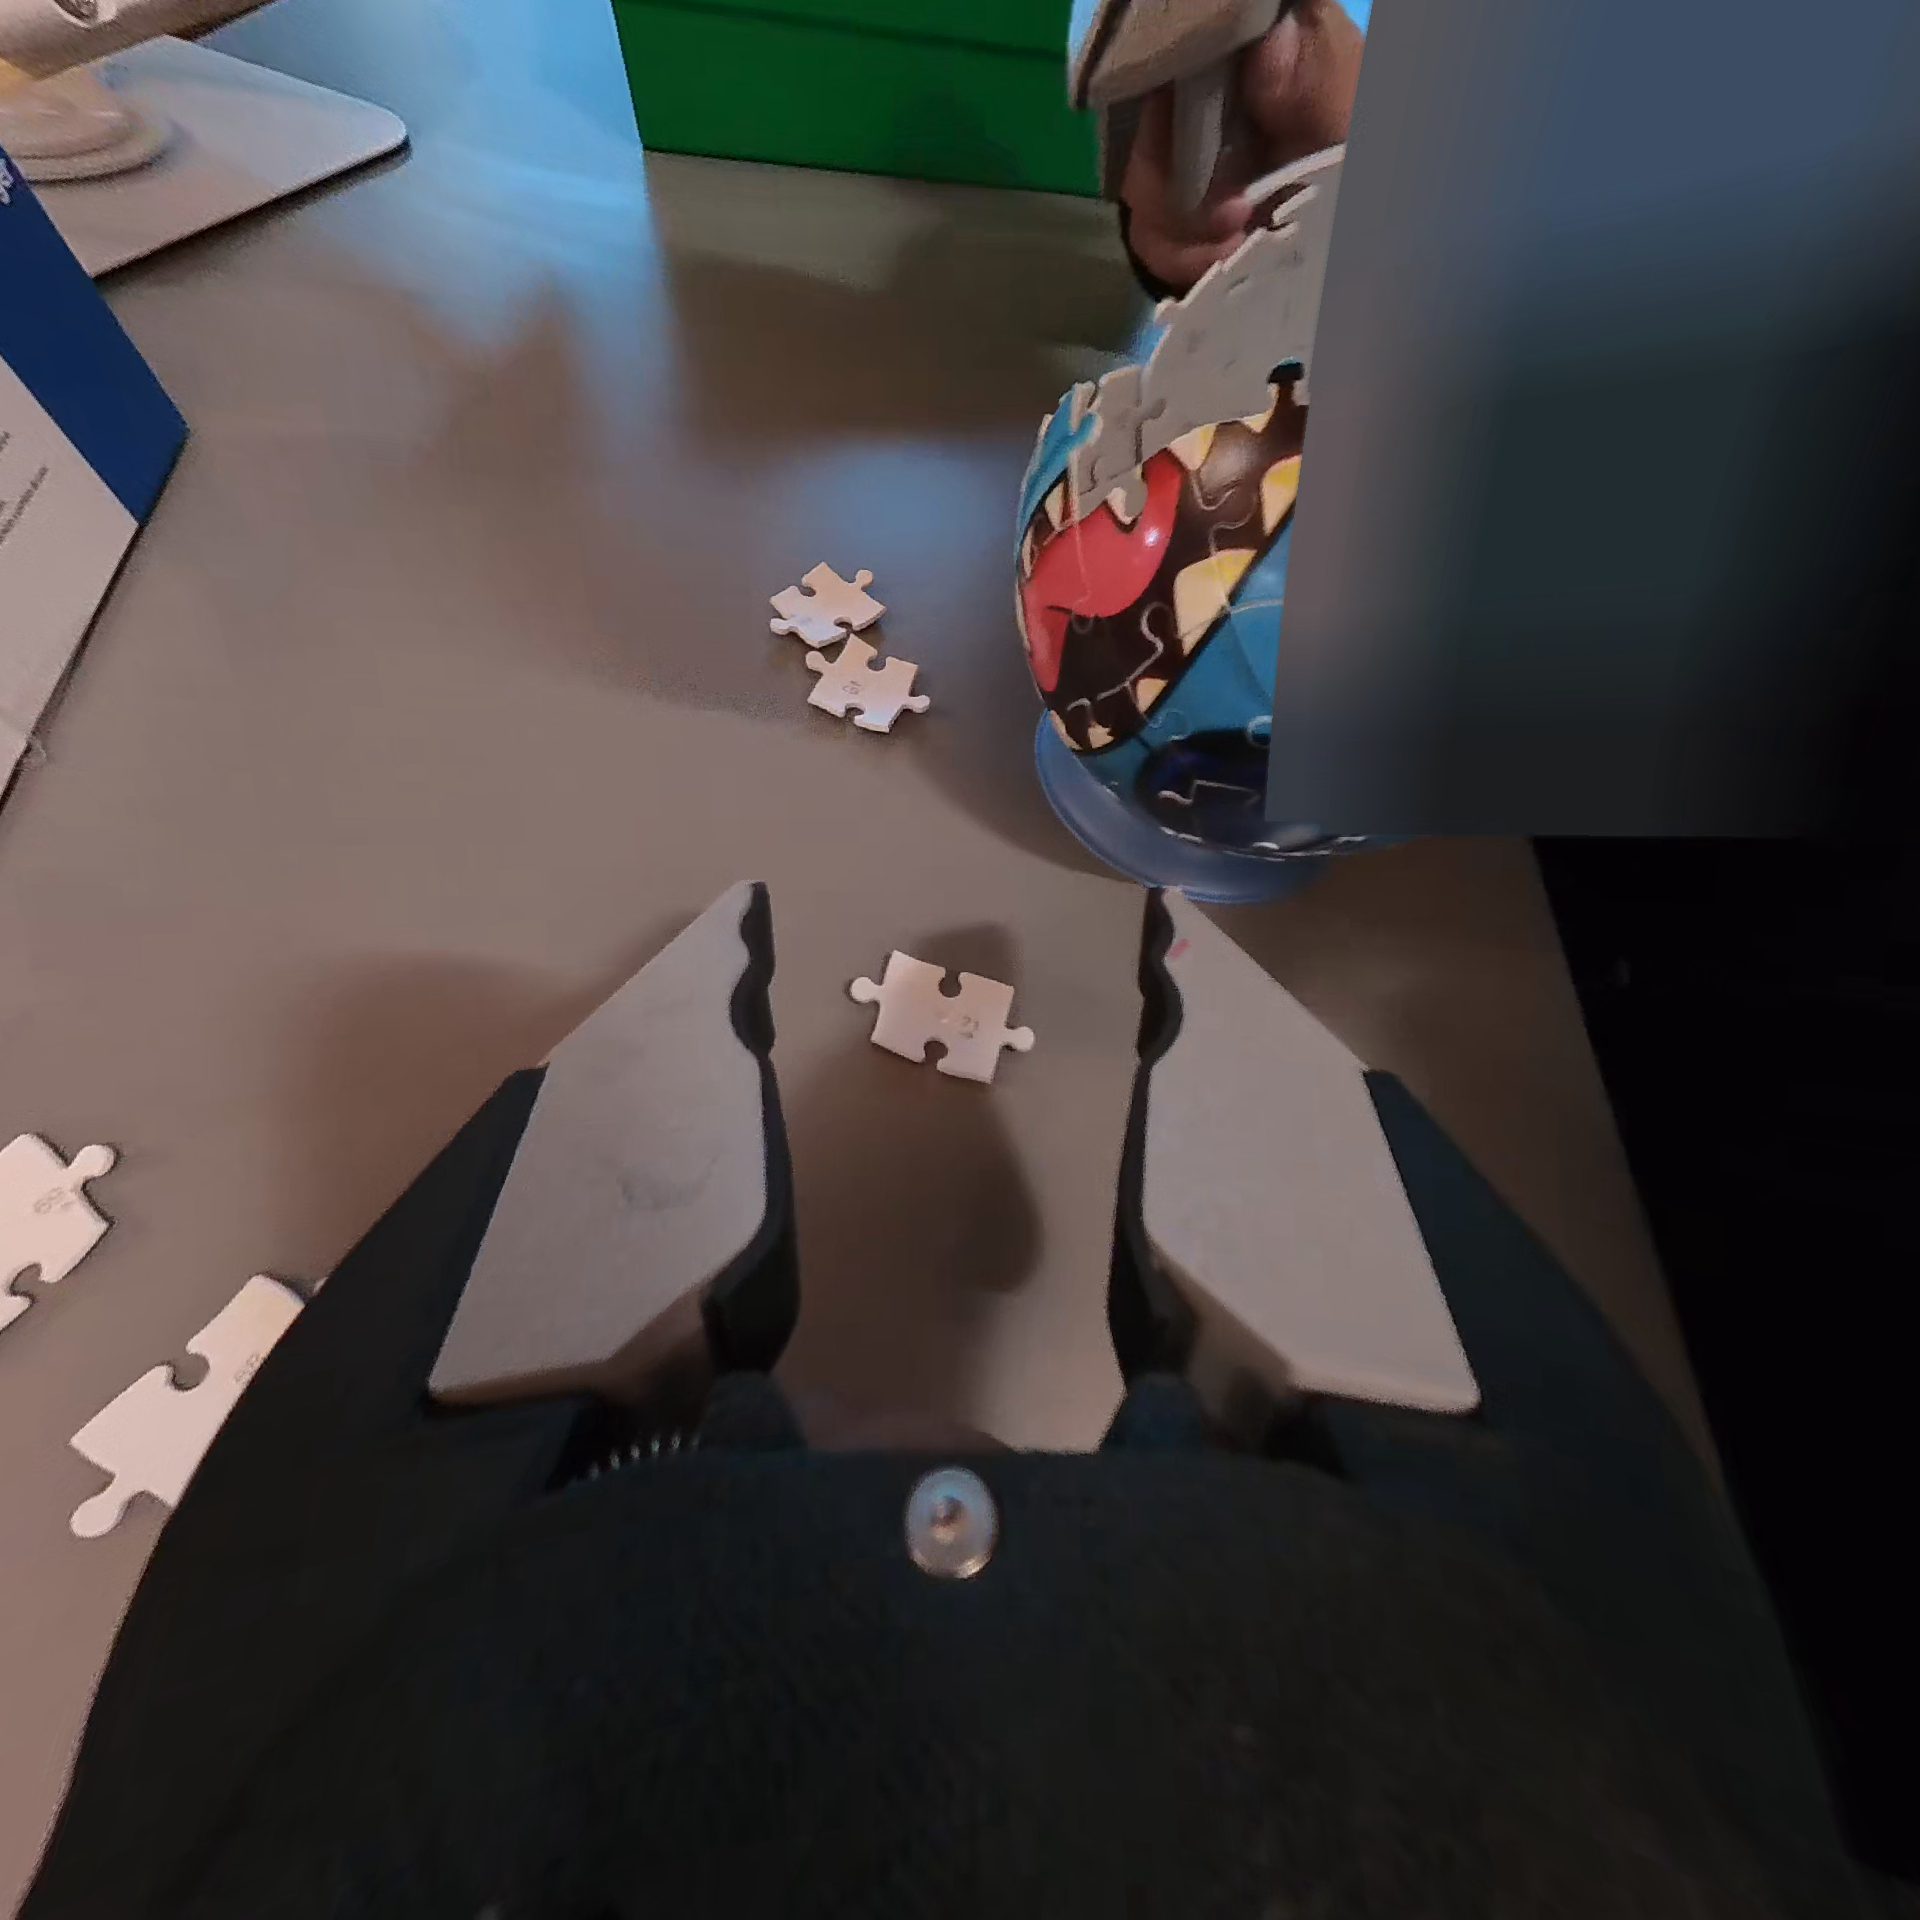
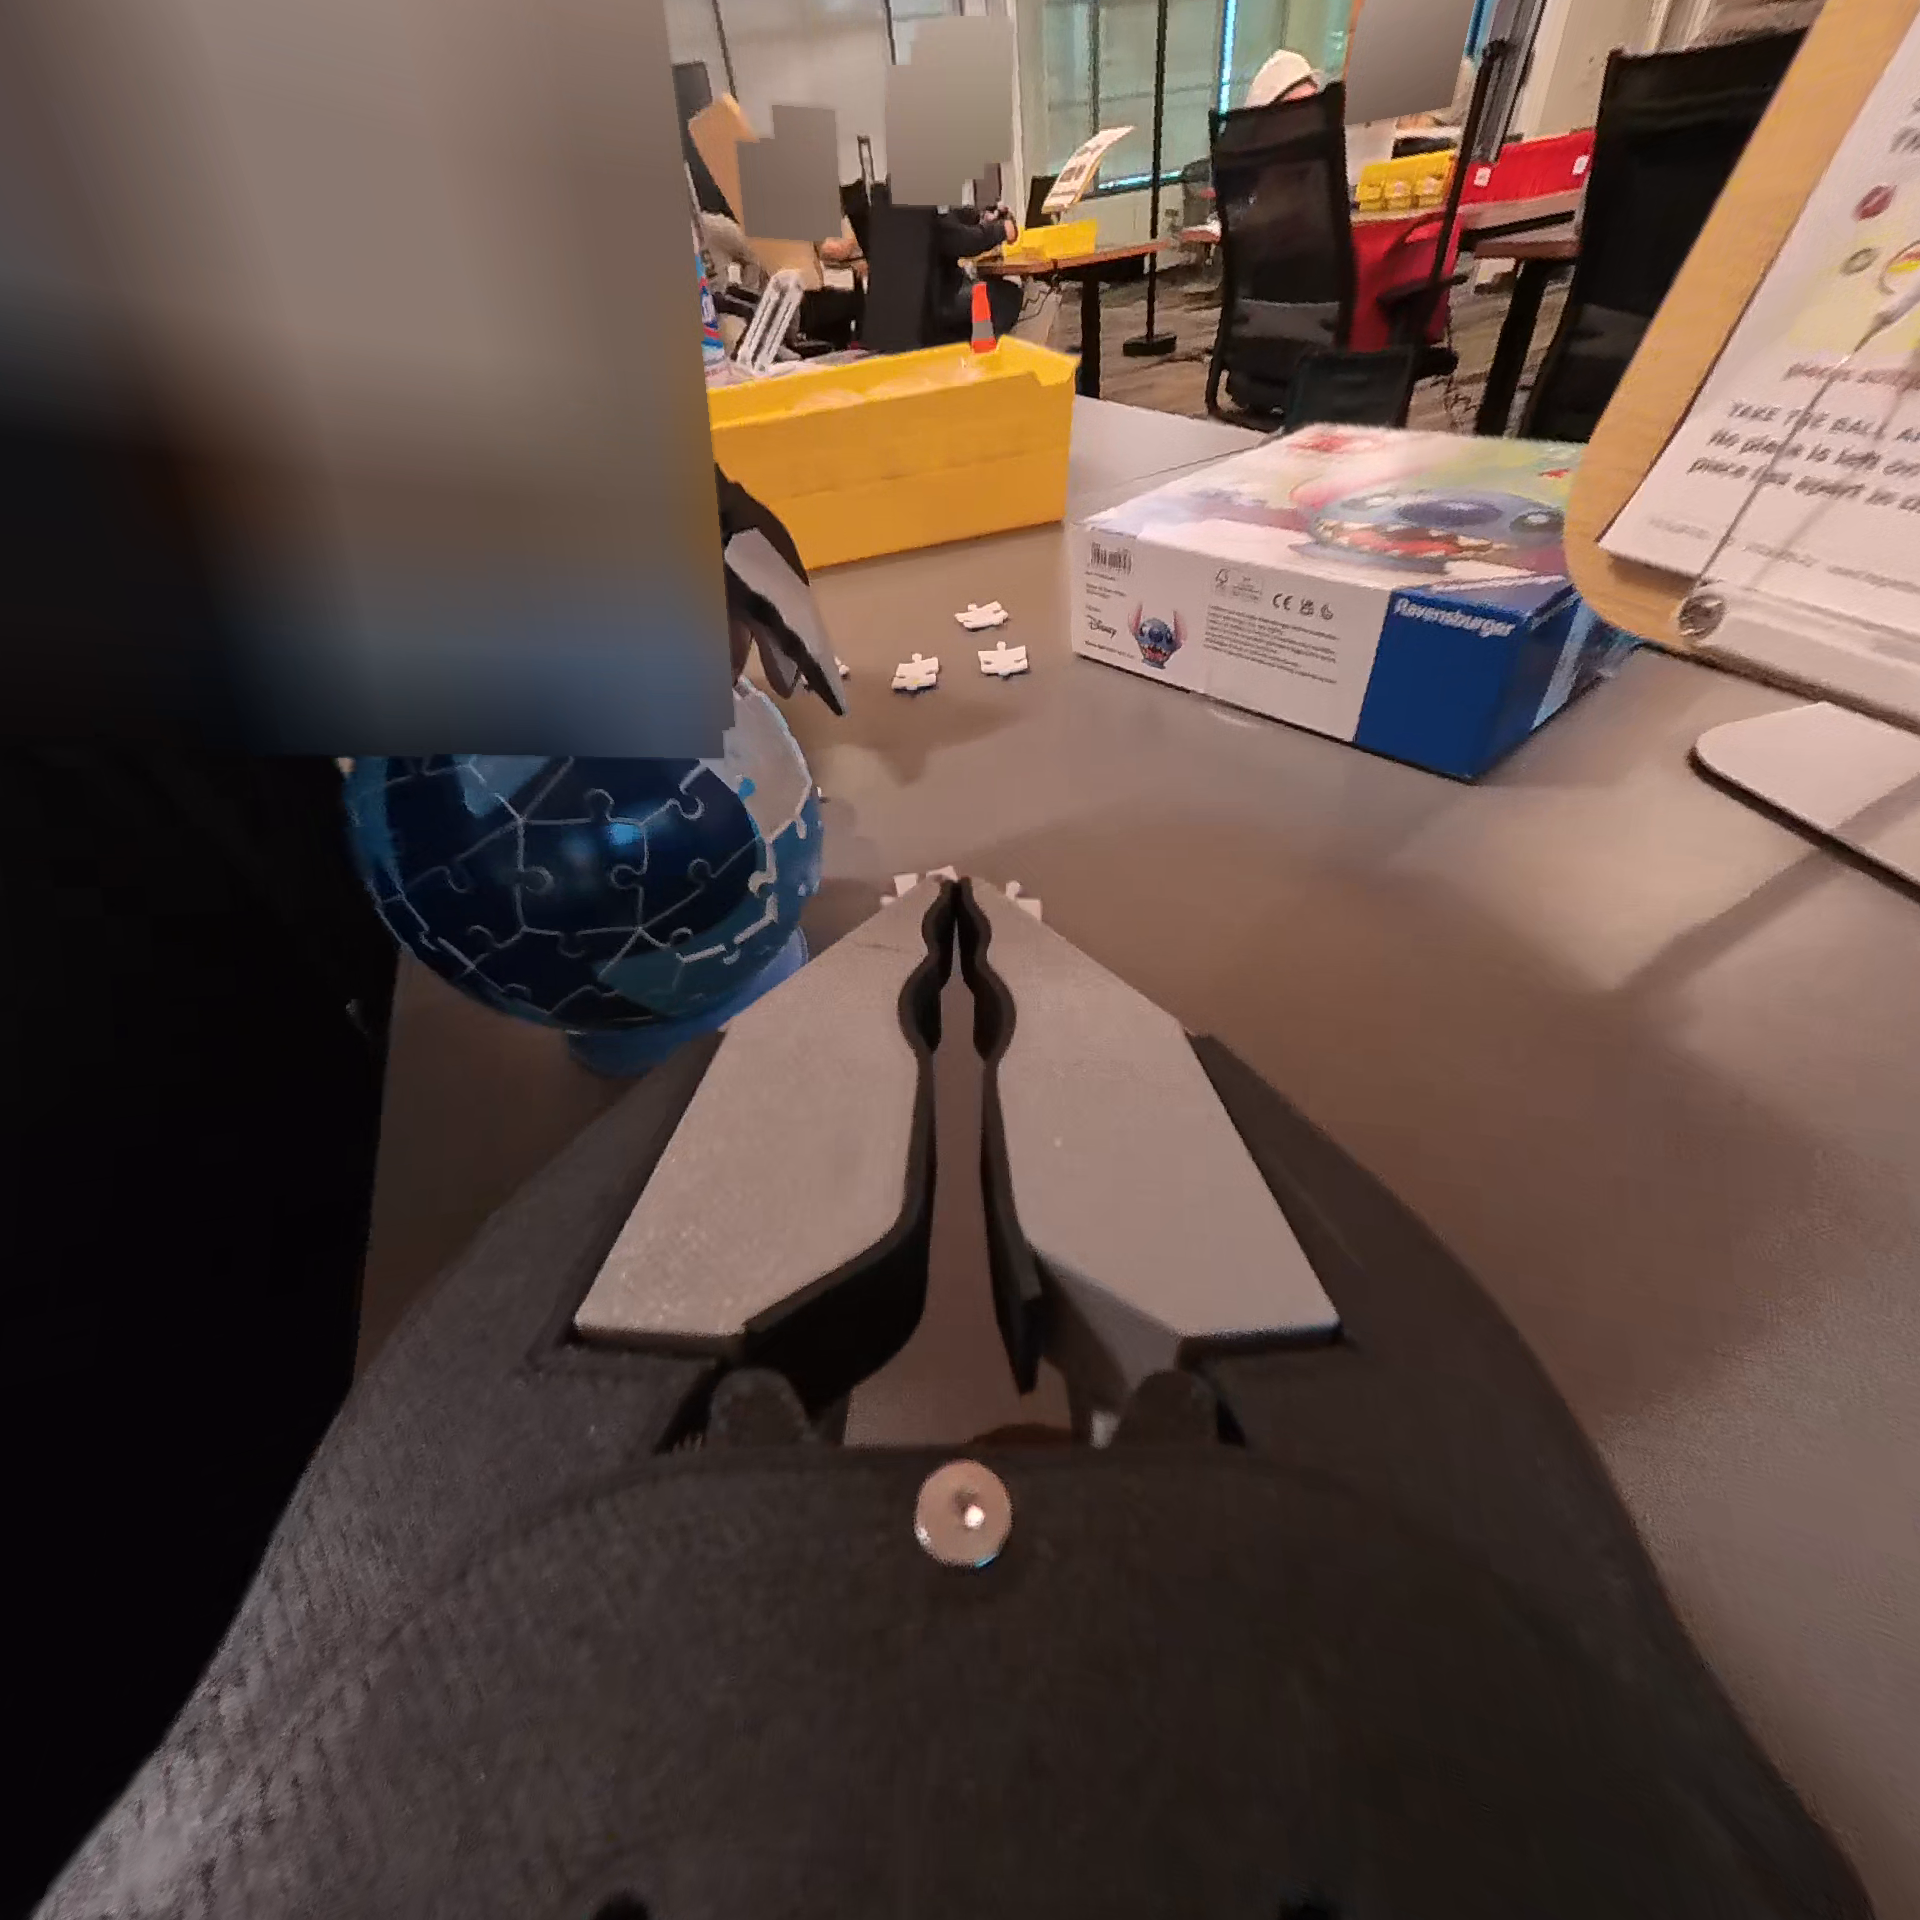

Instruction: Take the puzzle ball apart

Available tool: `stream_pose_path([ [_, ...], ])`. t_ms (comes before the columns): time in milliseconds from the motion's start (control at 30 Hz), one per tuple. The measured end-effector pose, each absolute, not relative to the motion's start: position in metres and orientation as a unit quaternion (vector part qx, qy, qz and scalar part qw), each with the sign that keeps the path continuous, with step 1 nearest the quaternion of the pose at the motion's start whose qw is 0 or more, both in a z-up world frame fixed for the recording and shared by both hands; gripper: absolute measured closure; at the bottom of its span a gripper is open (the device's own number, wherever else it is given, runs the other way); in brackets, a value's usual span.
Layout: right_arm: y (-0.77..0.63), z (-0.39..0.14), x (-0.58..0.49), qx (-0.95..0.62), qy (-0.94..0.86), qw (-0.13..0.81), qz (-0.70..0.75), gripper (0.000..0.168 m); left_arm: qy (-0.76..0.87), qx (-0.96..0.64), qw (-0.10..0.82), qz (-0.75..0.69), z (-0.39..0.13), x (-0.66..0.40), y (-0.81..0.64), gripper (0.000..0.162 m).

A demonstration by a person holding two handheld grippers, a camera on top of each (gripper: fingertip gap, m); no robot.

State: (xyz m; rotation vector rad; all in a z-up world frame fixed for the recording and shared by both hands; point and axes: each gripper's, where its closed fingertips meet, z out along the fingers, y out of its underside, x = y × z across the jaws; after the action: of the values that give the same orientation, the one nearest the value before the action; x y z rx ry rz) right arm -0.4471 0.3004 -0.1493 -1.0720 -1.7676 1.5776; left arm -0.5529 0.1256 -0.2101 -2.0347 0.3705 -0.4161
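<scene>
The puzzle ball (image 1: 1153, 582), blue with a toothy mouth, sits on a blue stand (image 1: 1132, 842); its top is open and shows white inner faces. It also shows in the right wrist view (image 2: 582, 883). My left gripper (image 1: 951, 914) is open and empty, low over the table, with a white puzzle piece (image 1: 940, 1013) lying between its fingers. My right gripper (image 2: 958, 891) is shut just right of the ball; white edges of a puzzle piece (image 2: 914, 883) stick out at its tips. A blurred patch hides the ball's right side.
Loose white pieces lie on the grey table (image 1: 828, 603) (image 1: 865, 686) (image 1: 52, 1216) (image 2: 1003, 658). A puzzle box (image 2: 1351, 623), a yellow bin (image 2: 894, 447), a green box (image 1: 852, 83), a clipboard (image 2: 1683, 364) and a monitor base (image 2: 1818, 779) stand around. Some 25 cm of space lies between my two pairs of fingers.
</scene>
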Motion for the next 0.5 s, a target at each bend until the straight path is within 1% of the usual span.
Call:
stream_pose_path([
  [167,0.317,-0.125,-0.435,-0.412,-0.653,0.309,0.555,0.168,0.168,-0.844,0.484,-0.156,-0.215,-0.549,0.123,0.093],
  [333,0.322,-0.111,-0.429,-0.414,-0.661,0.345,0.522,0.168,0.182,-0.85,0.474,-0.14,-0.22,-0.547,0.122,0.093],
  [400,0.322,-0.121,-0.434,-0.421,-0.662,0.349,0.513,0.168,0.185,-0.851,0.473,-0.134,-0.221,-0.546,0.121,0.093],
  [500,0.312,-0.155,-0.449,-0.432,-0.671,0.316,0.514,0.168,0.193,-0.851,0.471,-0.127,-0.222,-0.544,0.121,0.092],
])
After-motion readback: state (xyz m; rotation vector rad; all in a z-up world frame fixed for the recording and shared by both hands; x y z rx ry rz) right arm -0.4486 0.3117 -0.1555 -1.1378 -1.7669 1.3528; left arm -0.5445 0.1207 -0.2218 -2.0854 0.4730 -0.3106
